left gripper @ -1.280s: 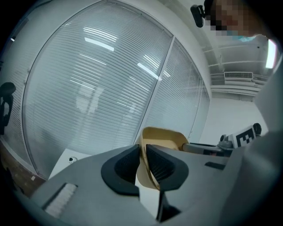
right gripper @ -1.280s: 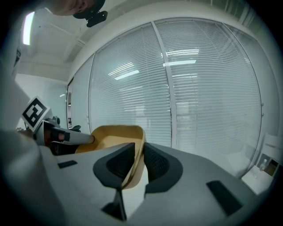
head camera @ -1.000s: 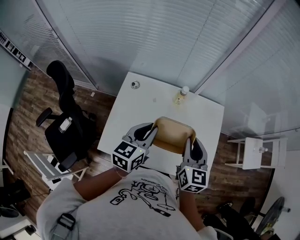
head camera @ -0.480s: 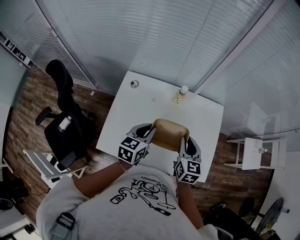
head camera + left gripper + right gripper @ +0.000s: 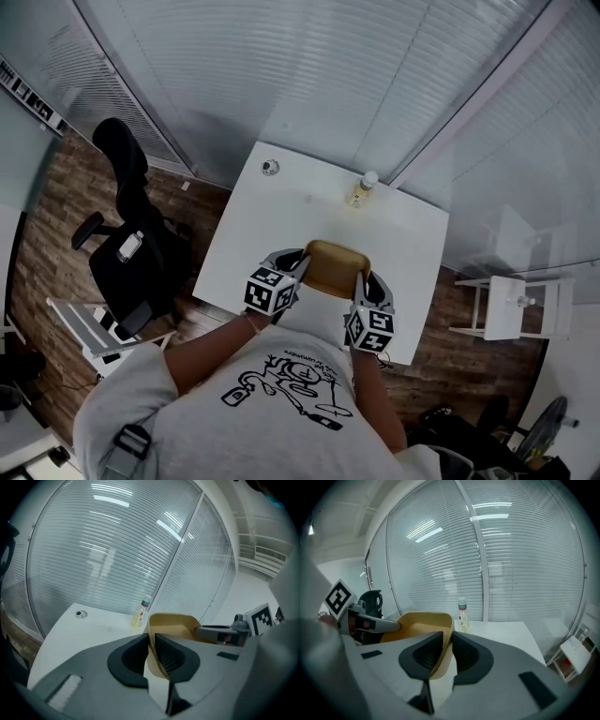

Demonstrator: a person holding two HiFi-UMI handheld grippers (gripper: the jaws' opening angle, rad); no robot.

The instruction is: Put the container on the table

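At frame centre the tan container (image 5: 336, 268) hangs crosswise over the table's (image 5: 281, 211) near edge, left hand-held gripper (image 5: 301, 267) pinching its left wall, right hand-held gripper (image 5: 363, 281) its right wall, both equally near.

Open table (image 5: 281, 223) lies beyond the container (image 5: 336, 265); a bottle (image 5: 361, 190) stands near its far edge.

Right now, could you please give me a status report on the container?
Both shut on container rim: left hand-held gripper, right hand-held gripper. Container over near table edge. Far side: bottle, well apart.
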